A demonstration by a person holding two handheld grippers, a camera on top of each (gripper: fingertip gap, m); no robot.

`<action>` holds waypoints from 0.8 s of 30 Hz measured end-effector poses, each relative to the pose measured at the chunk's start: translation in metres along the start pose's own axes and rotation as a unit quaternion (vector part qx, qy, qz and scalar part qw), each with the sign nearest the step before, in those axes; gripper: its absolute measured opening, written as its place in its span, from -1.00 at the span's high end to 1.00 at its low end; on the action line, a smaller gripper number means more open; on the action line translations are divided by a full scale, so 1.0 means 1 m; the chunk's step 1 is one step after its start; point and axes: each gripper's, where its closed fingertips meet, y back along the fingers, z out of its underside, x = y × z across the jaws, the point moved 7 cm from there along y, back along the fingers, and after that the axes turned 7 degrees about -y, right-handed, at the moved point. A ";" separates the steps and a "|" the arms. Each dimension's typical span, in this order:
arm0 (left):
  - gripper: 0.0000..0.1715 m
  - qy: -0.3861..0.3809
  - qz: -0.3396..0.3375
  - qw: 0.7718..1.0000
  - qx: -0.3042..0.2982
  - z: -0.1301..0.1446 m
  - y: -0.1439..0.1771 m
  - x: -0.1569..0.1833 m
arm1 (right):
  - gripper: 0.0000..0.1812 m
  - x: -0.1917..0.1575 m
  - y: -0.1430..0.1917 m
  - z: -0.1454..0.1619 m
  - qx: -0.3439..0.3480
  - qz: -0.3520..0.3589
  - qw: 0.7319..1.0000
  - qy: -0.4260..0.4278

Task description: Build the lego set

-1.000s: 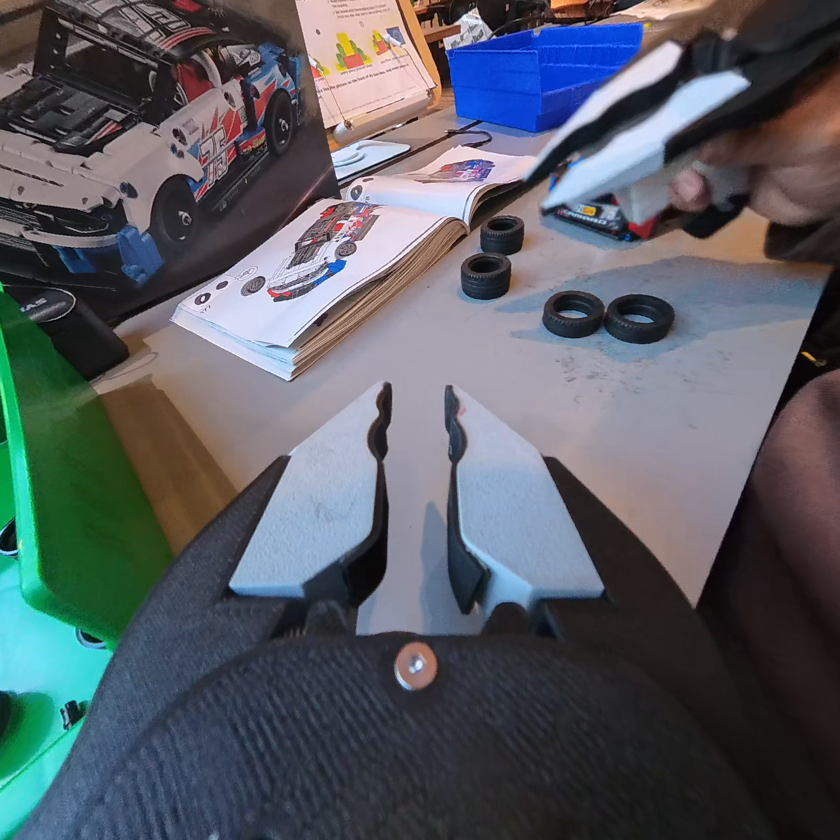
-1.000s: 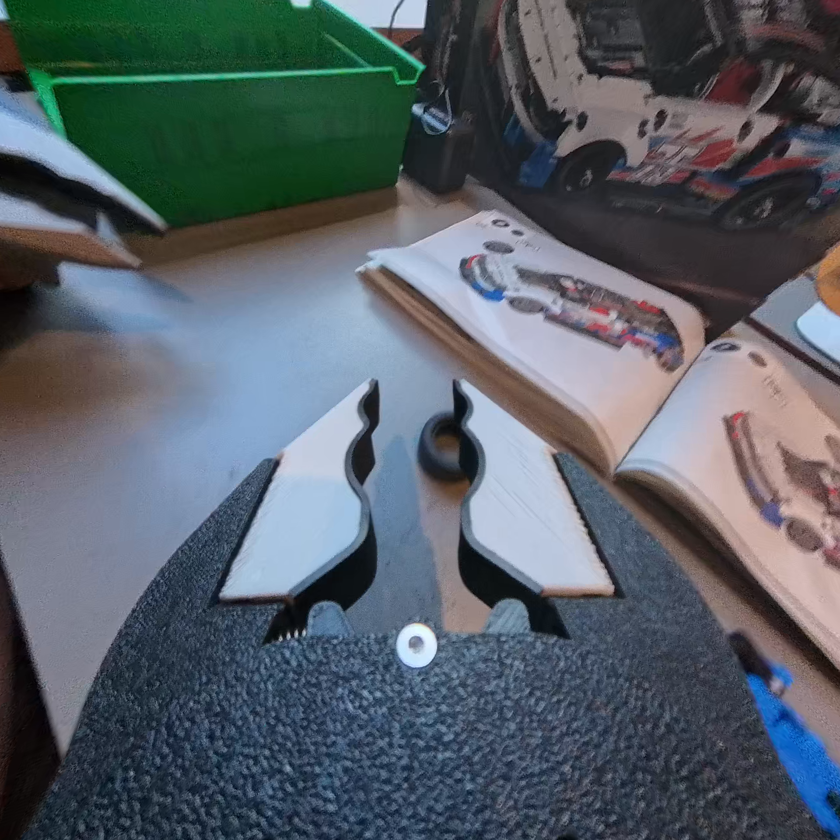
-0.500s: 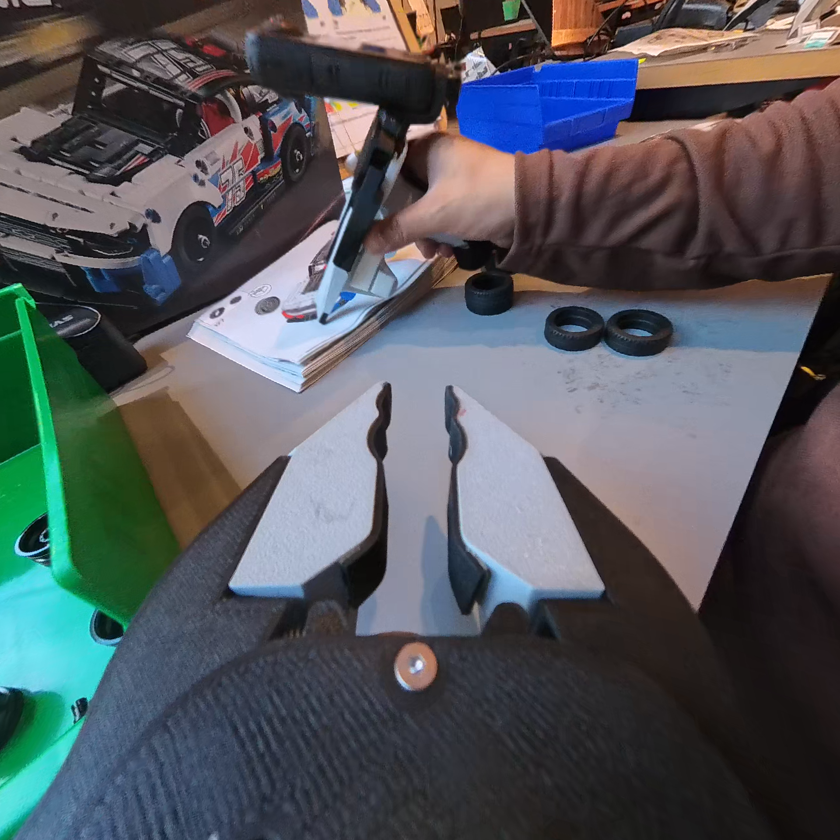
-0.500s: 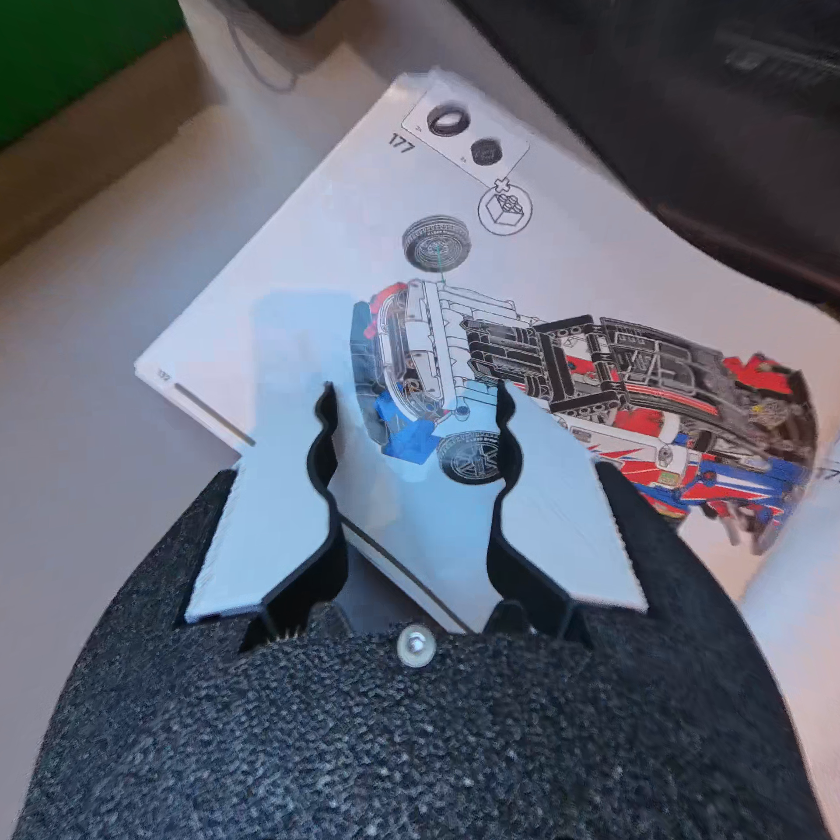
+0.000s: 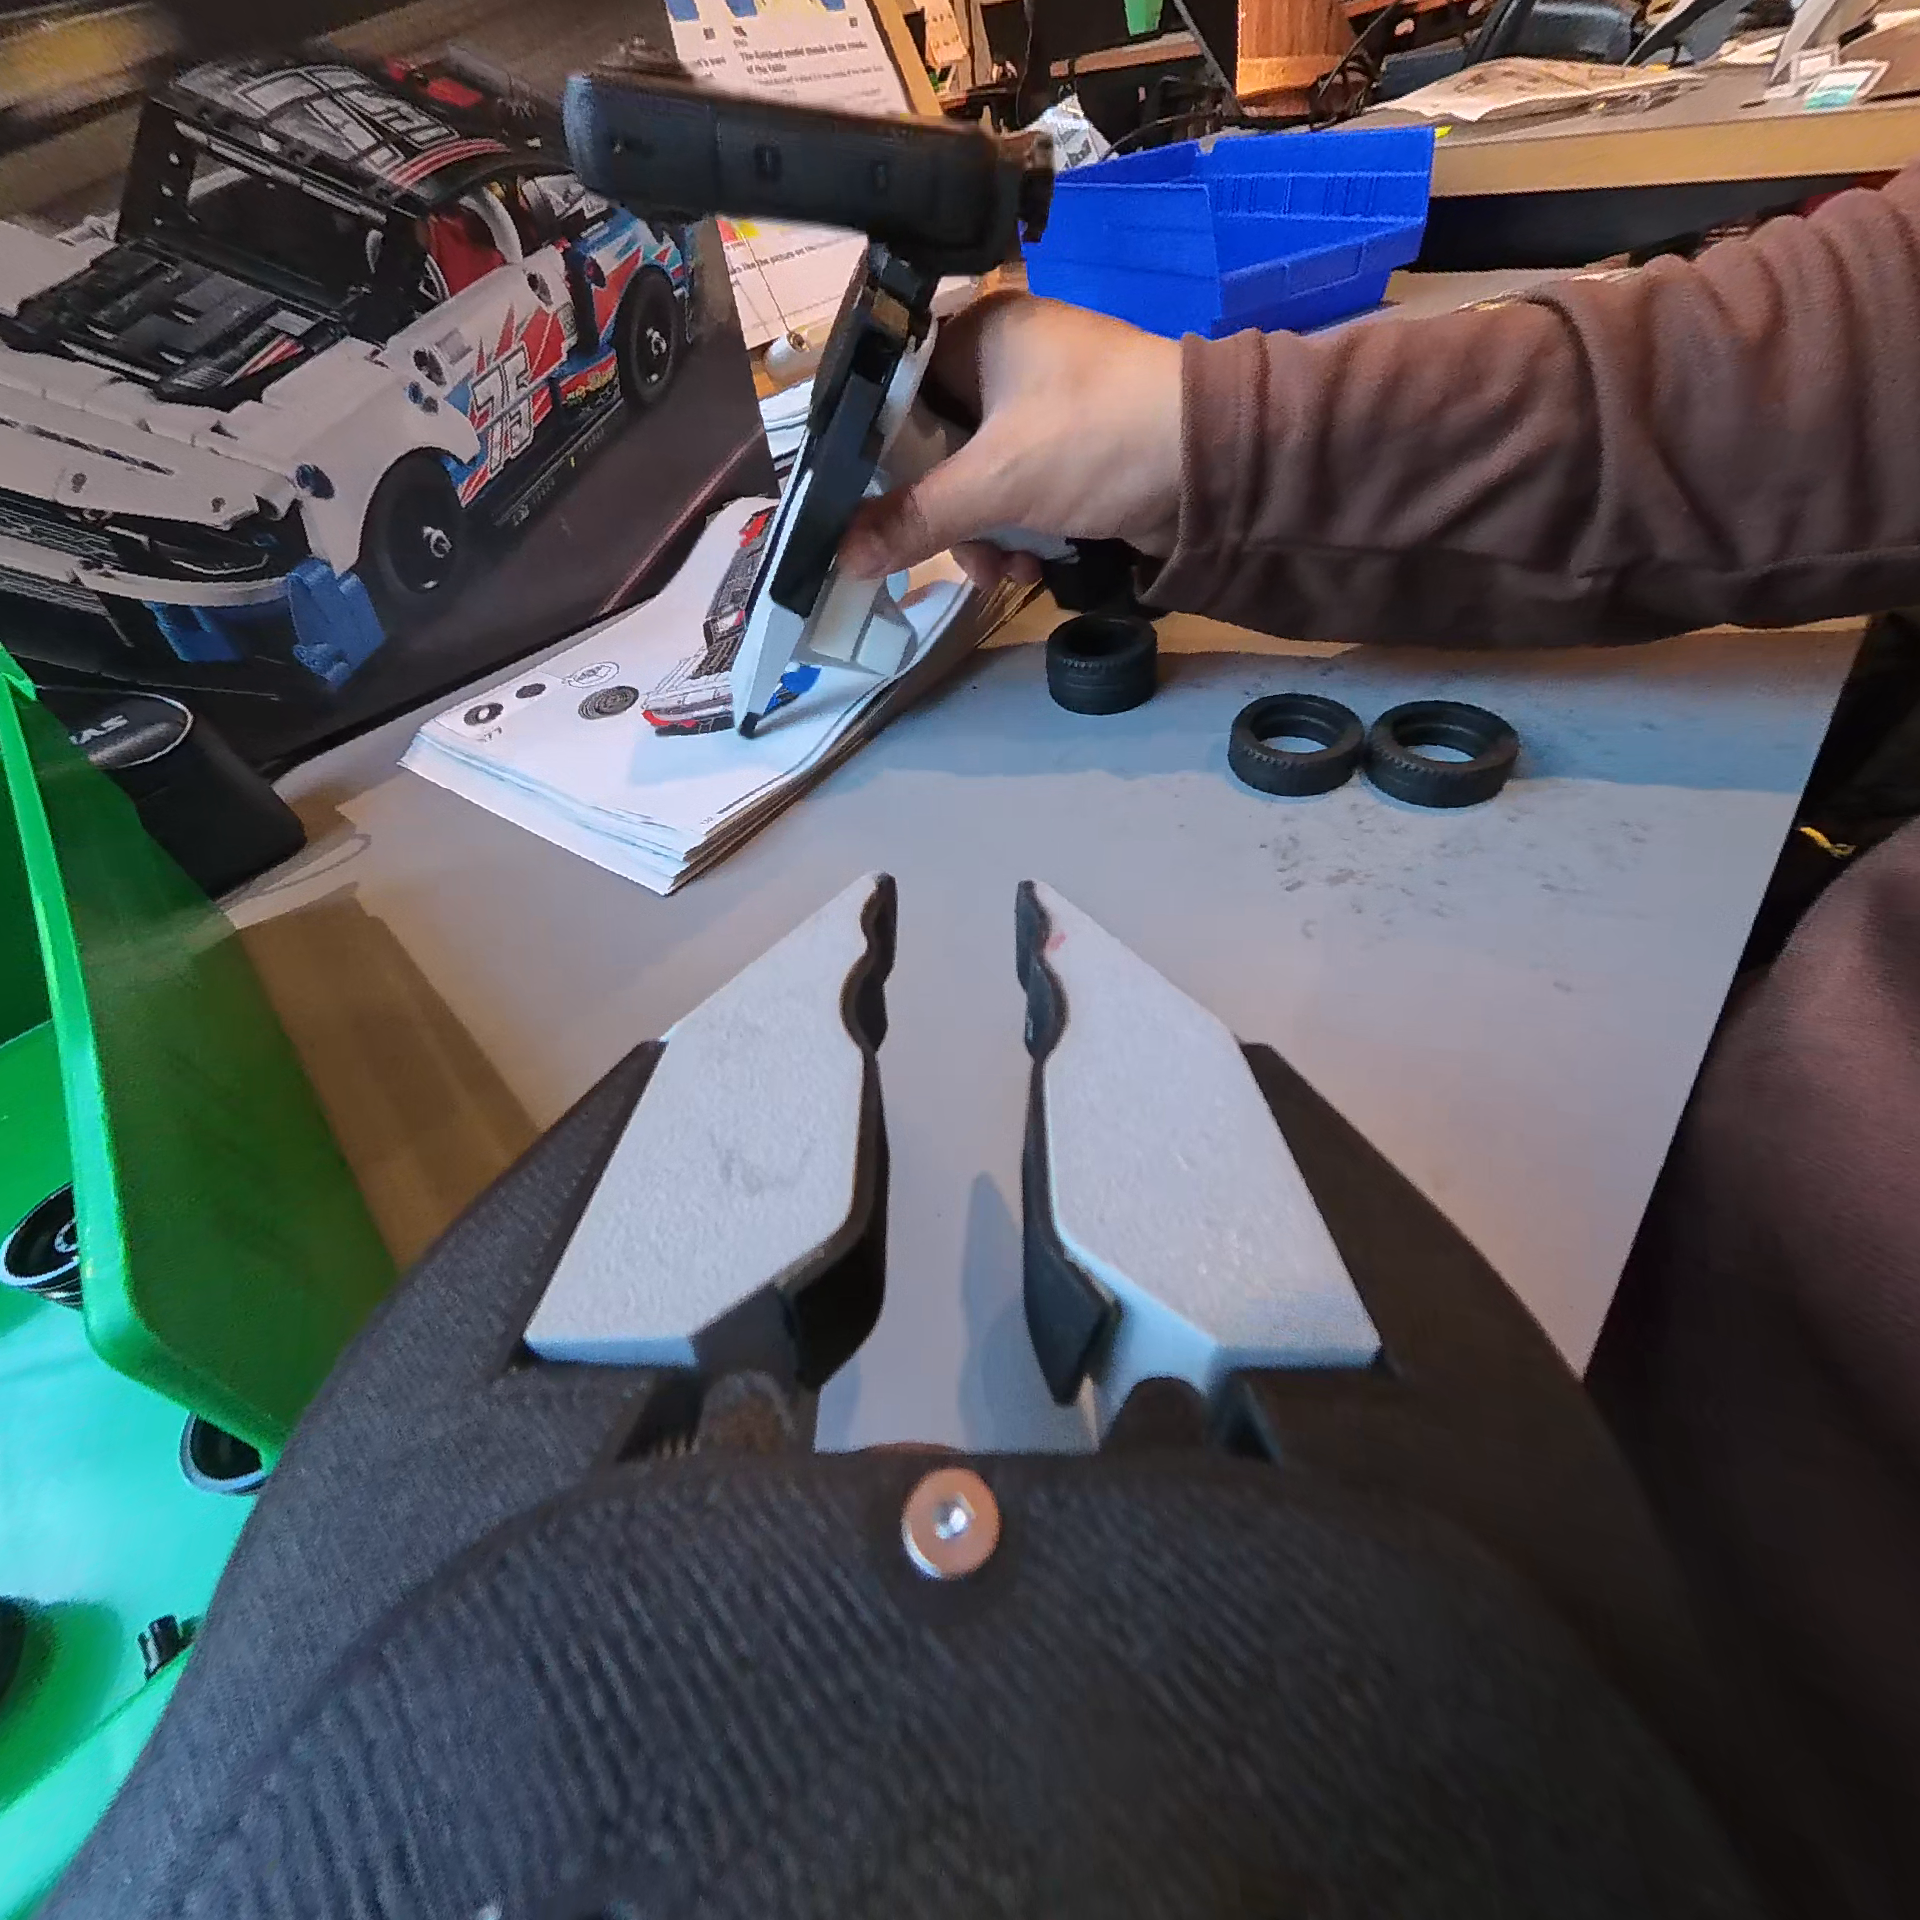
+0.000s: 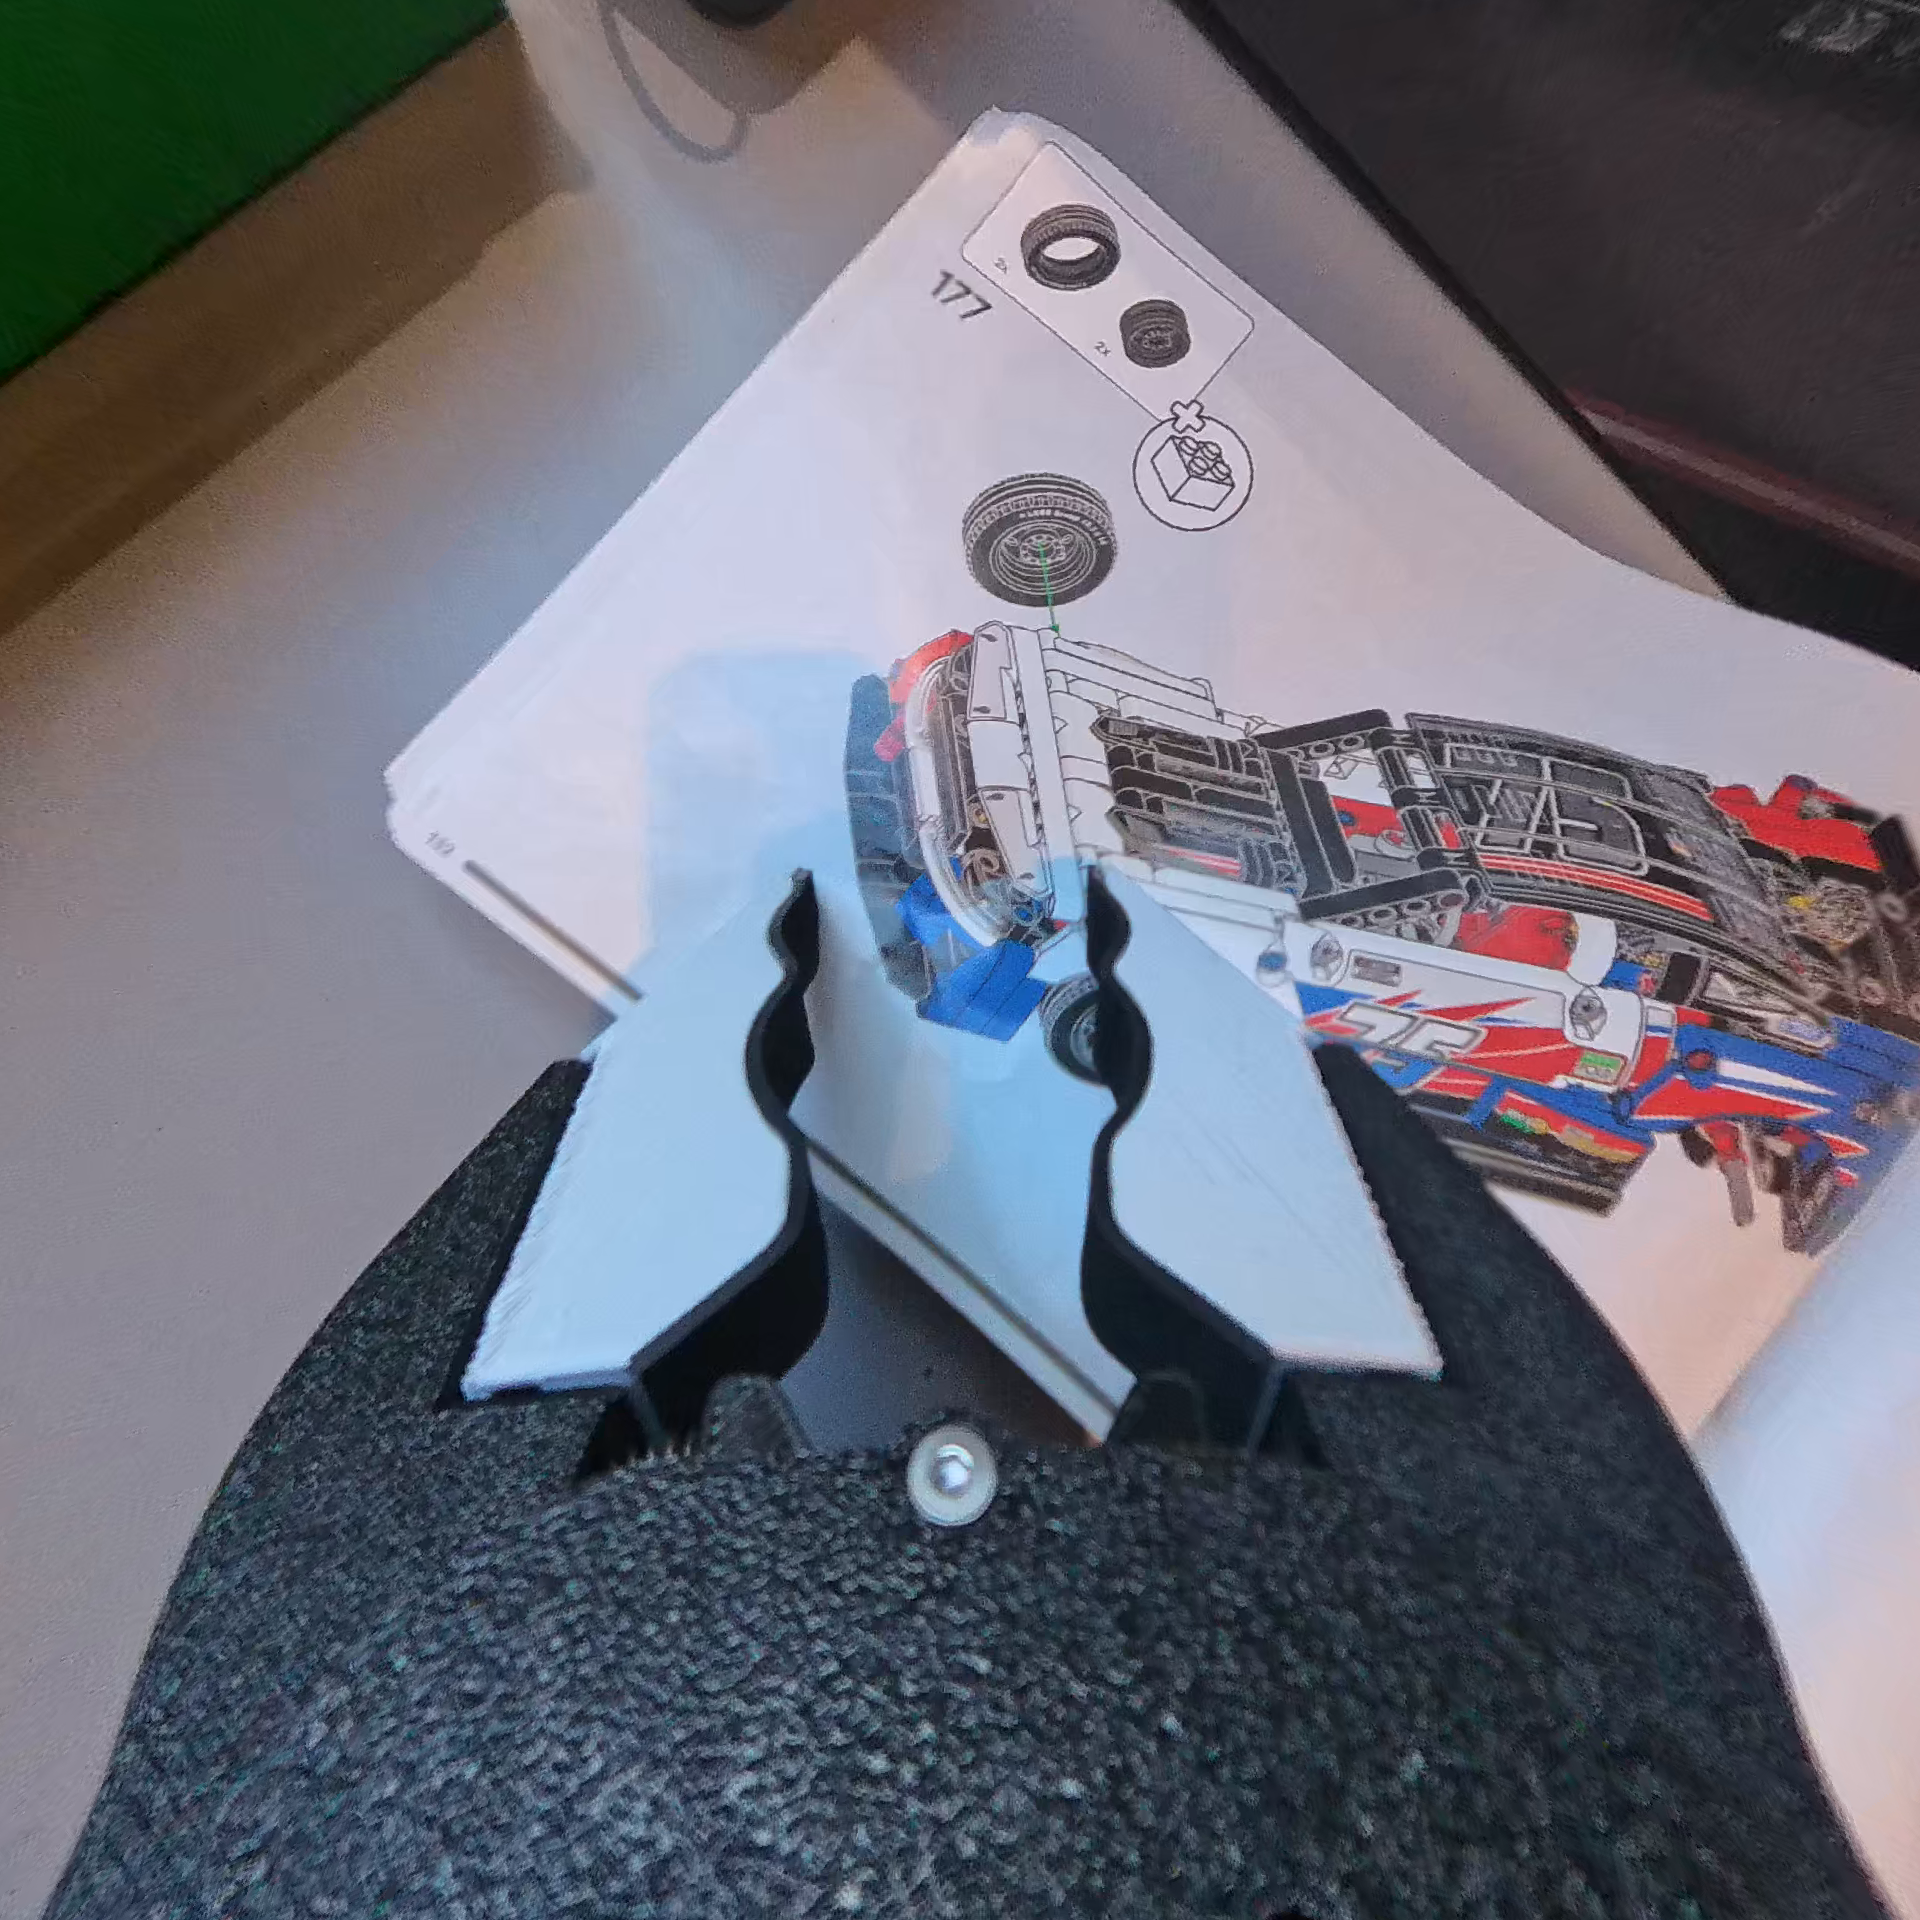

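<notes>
Far left, a green bin [image 5: 197, 1091] is seen at the desk edge, dark round parts lying in it. Next along, the set's box [image 5: 343, 343] is propped upright, the racing car pictured on its face. In front of it the instruction booklet [image 5: 644, 769] lies open on the desk [image 5: 1351, 987], and the right claw [image 6: 945, 914] is held just over the page, its jaws parted wide and gripping nothing, tips down at the printed car. The left claw [image 5: 951, 914] is poised low above bare desk, jaws narrowly parted, empty too.

Further right, three black tyres [image 5: 1294, 743] are laid out: one standing on its tread beside the booklet, two flat and touching. Light, soft rubber is judged here; a tyre would give under a pinch and grip well, best taken across the tread or through the hole.

The desk is pale grey, scuffed, matte. Behind, a blue bin [image 5: 1236, 229] and cluttered benches are glimpsed.
</notes>
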 end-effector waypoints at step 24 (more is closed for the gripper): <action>0.79 -0.037 -0.025 0.995 -0.086 0.008 -0.025 0.002 | 0.45 -0.059 0.147 0.189 0.167 -0.076 0.980 0.074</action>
